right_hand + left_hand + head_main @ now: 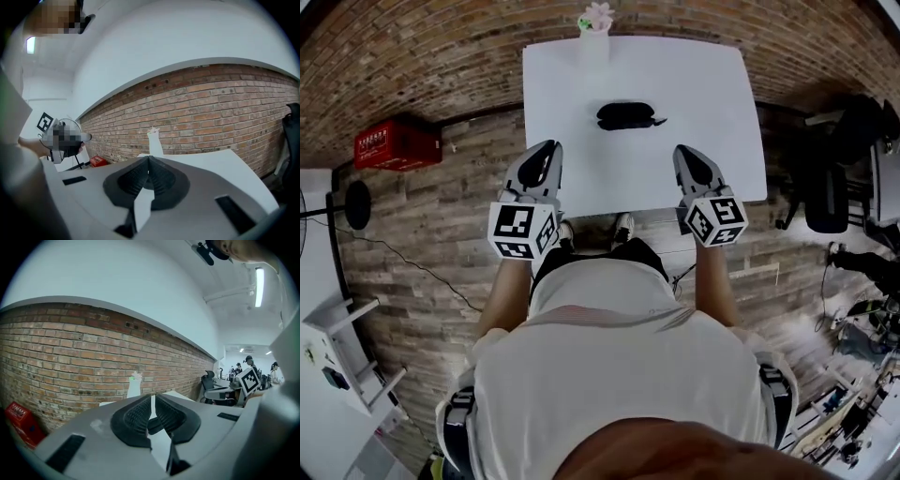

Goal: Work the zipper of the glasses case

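A black glasses case lies closed on the white table, a little past the middle. Both grippers hover over the near part of the table, short of the case and apart from it. My left gripper is to the case's near left, its jaws shut with nothing in them. My right gripper is to the near right, also shut and empty. In the left gripper view the shut pads leave a slit through which a dark sliver of the case shows. In the right gripper view the pads meet in front of the table.
A white vase with a flower stands at the table's far edge, also seen as the vase and the vase. A red crate sits on the floor at left, and an office chair at right.
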Motion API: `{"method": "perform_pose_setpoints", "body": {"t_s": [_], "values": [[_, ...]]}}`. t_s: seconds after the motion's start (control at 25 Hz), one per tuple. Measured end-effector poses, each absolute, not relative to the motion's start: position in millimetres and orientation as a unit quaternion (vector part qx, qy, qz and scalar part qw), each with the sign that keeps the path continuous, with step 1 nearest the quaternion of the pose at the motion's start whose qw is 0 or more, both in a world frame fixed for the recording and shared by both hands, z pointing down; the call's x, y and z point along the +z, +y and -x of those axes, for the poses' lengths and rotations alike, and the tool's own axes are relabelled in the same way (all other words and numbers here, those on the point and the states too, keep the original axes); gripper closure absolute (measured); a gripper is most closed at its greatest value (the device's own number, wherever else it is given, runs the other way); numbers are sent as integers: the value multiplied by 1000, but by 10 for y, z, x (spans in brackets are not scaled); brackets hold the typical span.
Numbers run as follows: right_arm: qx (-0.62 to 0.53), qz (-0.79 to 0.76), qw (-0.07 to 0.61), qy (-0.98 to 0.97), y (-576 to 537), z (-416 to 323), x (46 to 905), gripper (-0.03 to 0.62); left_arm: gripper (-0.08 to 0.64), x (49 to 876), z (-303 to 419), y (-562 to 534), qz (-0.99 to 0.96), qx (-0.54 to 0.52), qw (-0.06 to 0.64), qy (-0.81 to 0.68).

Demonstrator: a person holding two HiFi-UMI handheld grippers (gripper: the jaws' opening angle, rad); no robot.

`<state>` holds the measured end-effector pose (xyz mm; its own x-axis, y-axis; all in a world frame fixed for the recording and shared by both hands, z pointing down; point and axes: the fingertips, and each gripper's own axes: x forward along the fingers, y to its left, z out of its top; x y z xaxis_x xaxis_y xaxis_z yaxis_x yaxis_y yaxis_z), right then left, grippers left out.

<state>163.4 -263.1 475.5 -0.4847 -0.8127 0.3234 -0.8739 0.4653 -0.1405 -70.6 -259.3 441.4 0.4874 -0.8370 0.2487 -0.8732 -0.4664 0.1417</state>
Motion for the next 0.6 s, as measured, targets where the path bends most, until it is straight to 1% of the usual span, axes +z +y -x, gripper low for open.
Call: {"method": "perform_pose_setpoints", "body": {"t_s": [0.32, 0.52, 0.56, 0.6], "values": [[147, -468, 109, -865, -2902, -1928, 4824, 540, 523, 4475, 436, -2707, -833, 86, 134, -529], [139, -466, 121, -865, -3001, -1967, 4804, 540, 523, 4450, 378, -2734, -836, 88, 133, -525], [138, -462, 130, -866, -3018, -1959, 4818, 537, 523, 4448, 376, -2737, -836, 87, 135, -525], [139, -456, 141, -868, -3036, -1945, 4841, 500, 523, 4449, 374, -2738, -836, 86, 136, -524]]}}
